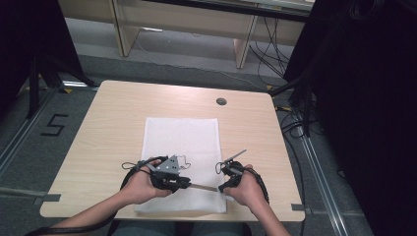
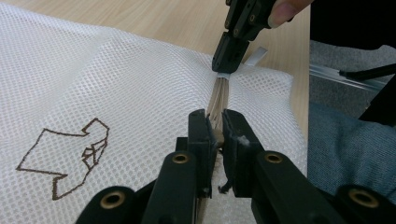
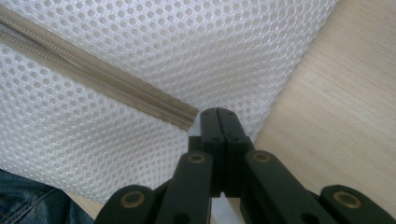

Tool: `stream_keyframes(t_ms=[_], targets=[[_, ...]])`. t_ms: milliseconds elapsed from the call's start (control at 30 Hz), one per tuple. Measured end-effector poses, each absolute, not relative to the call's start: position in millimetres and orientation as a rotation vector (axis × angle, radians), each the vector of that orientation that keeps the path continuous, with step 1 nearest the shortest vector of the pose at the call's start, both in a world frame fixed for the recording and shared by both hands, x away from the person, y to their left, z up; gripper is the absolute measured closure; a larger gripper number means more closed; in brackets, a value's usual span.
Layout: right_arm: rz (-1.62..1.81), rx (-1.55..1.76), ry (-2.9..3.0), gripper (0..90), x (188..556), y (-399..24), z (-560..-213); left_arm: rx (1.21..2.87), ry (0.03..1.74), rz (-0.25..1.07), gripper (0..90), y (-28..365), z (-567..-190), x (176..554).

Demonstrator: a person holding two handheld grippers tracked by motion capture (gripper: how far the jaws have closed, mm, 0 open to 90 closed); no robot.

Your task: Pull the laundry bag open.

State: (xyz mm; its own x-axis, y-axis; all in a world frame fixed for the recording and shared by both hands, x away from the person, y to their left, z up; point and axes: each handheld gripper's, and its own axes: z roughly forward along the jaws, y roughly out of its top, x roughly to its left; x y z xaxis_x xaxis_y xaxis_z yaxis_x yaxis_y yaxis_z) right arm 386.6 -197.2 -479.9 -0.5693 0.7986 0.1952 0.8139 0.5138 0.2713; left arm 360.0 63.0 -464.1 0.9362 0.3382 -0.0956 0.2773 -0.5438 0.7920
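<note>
You had a white mesh bag (image 1: 182,147) lying flat on the desk (image 1: 108,123), stretched from about the middle of the desk down to its near edge, with its zipper (image 3: 98,77) running along the part closest to you. Your left gripper (image 1: 189,184) sat over the near part of the bag, a little left of the middle of the near edge, pointing across toward your right hand. In the left gripper view its fingers (image 2: 233,135) were clenched on the zipper, with the beige tape pinched between them and rising out of the gap toward the other gripper. A brown outline drawing (image 2: 65,158) showed on the mesh to the left of those fingers in that view.

Your right gripper (image 1: 222,187) was at the bag's near right corner, close to the near edge of the desk. In the right gripper view its fingers (image 3: 208,123) were pressed fully together, right at the end of the zipper, where the mesh met bare wood. The left gripper view showed that same right gripper coming down from above onto the zipper's far end, with a small white tab (image 2: 254,56) sticking out beside its tip. I could not tell exactly what it pinched there, the tab or the zipper's end.

The two grippers stood near each other, the zipper stretched straight between them.
</note>
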Motion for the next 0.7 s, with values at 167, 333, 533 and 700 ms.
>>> stream_keyframes(t_ms=[167, 333, 533, 700], targets=[[-0.521, -1.441, -2.691, 90.0, 386.2, -196.8, -479.8, 2.168, 0.428, 0.085, 82.0, 62.8, -463.1, 359.9], [-0.525, -1.438, -2.694, 90.0, 386.4, -197.2, -480.0, 2.181, 0.407, 0.096, 82.0, 64.0, -462.6, 361.9], [-0.527, -1.436, -2.695, 90.0, 386.3, -197.3, -480.0, 2.185, 0.409, 0.093, 82.0, 64.2, -462.7, 361.4], [-0.528, -1.429, -2.699, 90.0, 386.2, -196.7, -479.5, 2.181, 0.431, 0.083, 82.1, 64.0, -463.0, 360.0]])
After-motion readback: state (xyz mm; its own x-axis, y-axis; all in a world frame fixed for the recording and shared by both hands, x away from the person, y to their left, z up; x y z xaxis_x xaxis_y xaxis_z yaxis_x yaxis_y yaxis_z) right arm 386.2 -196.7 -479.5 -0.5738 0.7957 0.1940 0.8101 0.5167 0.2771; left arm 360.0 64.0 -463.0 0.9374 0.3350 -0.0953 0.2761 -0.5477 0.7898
